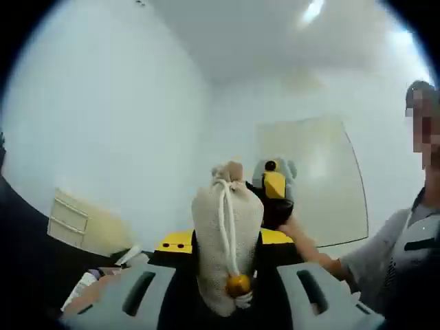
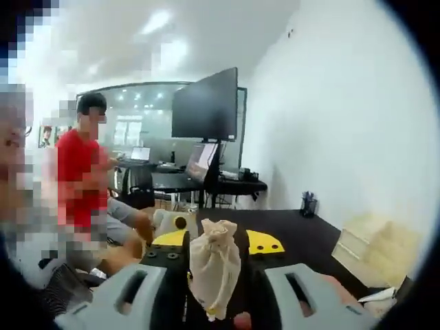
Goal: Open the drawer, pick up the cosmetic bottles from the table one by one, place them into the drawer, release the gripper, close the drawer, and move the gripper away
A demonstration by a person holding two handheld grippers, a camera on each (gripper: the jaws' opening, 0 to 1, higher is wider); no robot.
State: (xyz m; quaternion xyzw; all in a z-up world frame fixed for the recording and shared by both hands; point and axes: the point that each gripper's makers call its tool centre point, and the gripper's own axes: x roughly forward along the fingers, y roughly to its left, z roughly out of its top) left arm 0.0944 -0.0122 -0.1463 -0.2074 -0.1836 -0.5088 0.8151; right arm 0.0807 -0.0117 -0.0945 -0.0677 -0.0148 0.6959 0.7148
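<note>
Both my tongs are clamped on one cloth pouch [image 1: 225, 240], left tongs [image 1: 227, 292] and right tongs [image 2: 214, 292], held up off the dark counter [image 2: 302, 234]. The drawer box [image 2: 375, 251] sits right of my right tongs. Uneven pulling could tear the pouch or drop it.

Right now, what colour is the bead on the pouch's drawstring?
Golden yellow. The bead hangs at the end of the white cord on the cream mesh pouch; clearest in the left gripper view.
</note>
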